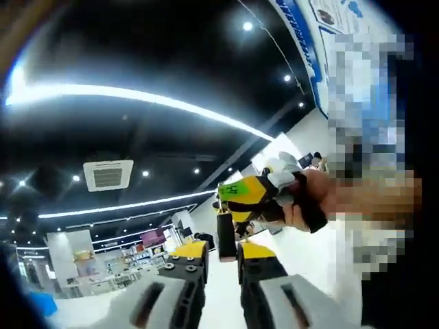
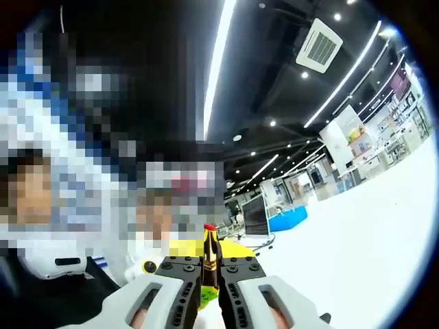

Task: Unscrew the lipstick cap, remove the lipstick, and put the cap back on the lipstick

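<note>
Dark showroom ceiling with strip lights (image 1: 137, 96) overhead. Right gripper (image 2: 210, 274) clenched on the lipstick (image 2: 210, 252), red tip up and bare. Left gripper (image 1: 221, 264) grasping the black cap (image 1: 226, 236), hanging mouth-down and apparently empty, just beside the other gripper's yellow jaws. Risk: tilted approach smearing the red tip on the cap's rim.

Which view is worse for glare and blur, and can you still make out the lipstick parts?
Left gripper view: ceiling light strips blow out at upper left, edges smear, yet the dark cap reads above the left gripper. Right gripper view: one bright strip, strong fisheye bend; the lipstick with its red tip stays sharp in the right gripper.
</note>
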Motion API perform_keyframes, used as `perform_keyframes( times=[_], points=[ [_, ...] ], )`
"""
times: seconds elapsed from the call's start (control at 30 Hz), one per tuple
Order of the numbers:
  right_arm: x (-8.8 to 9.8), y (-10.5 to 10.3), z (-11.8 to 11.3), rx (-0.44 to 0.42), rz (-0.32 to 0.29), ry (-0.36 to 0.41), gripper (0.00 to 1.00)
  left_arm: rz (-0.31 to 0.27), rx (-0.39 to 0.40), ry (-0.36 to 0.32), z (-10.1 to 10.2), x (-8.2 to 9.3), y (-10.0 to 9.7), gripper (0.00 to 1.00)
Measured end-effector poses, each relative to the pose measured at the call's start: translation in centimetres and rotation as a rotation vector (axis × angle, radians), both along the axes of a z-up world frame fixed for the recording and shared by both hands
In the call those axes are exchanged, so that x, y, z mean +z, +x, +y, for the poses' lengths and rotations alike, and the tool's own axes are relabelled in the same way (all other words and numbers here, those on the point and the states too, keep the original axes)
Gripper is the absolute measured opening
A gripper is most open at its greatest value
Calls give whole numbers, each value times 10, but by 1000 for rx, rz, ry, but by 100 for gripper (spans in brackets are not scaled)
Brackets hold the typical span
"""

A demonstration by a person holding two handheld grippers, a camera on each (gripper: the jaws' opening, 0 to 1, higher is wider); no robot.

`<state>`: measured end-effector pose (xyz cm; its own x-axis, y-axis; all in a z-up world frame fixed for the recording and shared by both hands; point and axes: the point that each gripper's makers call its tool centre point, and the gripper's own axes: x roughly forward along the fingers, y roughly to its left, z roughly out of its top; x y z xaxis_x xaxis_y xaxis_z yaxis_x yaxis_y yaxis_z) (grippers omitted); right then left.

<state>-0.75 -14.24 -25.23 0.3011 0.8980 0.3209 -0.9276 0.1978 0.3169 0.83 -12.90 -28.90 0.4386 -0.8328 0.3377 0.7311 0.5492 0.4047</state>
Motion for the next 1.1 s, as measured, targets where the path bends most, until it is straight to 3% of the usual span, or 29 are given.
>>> perform_keyframes(
  times=[0.1, 0.27, 0.8, 1.03, 1.1],
  points=[
    [0, 0, -1, -1, 1, 1, 5, 16, -9, -16, 0, 0, 3, 13],
    [3, -2, -2, 2, -13, 1, 5, 133, -124, -94, -3, 1, -1, 13],
    [6, -5, 0, 25, -22, 10, 5, 815, -769, -456, -9, -1, -10, 13],
    [9, -13, 3, 55, -44, 10, 5, 985, -984, -520, -12, 0, -23, 13],
    [10, -15, 3, 62, -49, 13, 5, 985, -995, -528, -12, 1, -23, 13]
  ],
)
